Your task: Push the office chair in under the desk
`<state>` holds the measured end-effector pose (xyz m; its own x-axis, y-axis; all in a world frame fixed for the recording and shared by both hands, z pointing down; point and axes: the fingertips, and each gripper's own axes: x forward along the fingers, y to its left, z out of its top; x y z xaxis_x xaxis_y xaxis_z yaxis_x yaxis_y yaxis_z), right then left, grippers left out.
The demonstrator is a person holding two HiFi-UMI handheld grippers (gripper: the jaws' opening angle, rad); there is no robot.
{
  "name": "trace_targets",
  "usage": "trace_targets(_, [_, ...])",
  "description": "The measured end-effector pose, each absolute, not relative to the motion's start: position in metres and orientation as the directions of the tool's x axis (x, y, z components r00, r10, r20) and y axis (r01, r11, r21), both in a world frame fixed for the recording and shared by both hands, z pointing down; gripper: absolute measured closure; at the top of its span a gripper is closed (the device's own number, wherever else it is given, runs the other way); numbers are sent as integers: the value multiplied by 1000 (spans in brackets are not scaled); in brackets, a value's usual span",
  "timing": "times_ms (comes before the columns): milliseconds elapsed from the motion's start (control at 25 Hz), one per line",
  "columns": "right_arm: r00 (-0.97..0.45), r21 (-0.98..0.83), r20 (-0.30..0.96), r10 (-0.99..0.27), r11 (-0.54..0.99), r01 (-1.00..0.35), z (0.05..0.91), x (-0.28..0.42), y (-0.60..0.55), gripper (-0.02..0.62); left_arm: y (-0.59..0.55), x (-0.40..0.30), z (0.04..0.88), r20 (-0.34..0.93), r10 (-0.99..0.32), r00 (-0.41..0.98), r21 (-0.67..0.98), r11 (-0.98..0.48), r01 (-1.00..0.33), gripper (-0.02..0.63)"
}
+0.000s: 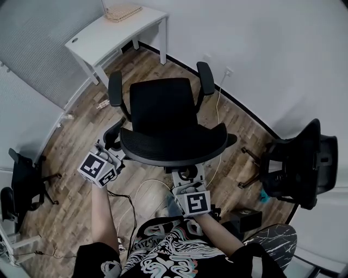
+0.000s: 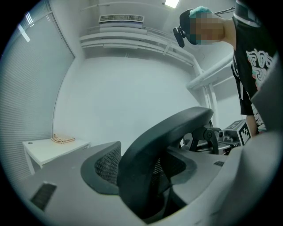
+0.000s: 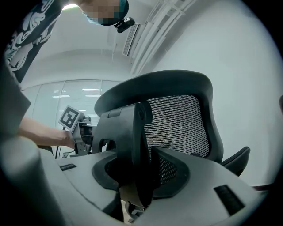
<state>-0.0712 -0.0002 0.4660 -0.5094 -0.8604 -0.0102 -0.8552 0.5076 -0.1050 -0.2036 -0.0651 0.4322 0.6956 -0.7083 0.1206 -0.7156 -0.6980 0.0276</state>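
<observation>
The room has a wood-plank floor and plain white walls, with a white desk set in the far left corner and a woven, straw-coloured item lying at its far edge. The office chair stands on the open floor in front of you, its seat turned toward the desk's near edge and its mesh backrest toward your body; no part of it is under the desk top, though its left armrest comes near the desk's front leg. You hold the left gripper at the left side of the backrest, and in the left gripper view its jaws are clamped on the curved black rim of the backrest, which fills the gap between them. Your right gripper sits lower, behind the middle of the chair, and in the right gripper view its jaws stand wide but are pressed on either side of the thick black spine that carries the backrest, with the mesh rising behind it. Both grippers point roughly level at the chair's back. A second black chair stands by the right wall and a third at the left edge of the floor, both well apart from yours. A white cable runs from a wall socket down across the planks beside the chair's right side
</observation>
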Motion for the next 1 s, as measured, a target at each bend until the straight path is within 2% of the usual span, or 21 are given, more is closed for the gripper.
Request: trace_targets(1000, [-555,-112,-13,-832,553,-826,471,-58,-63,453,-120,-195,435,103,-747,657,21,-658,-752,333])
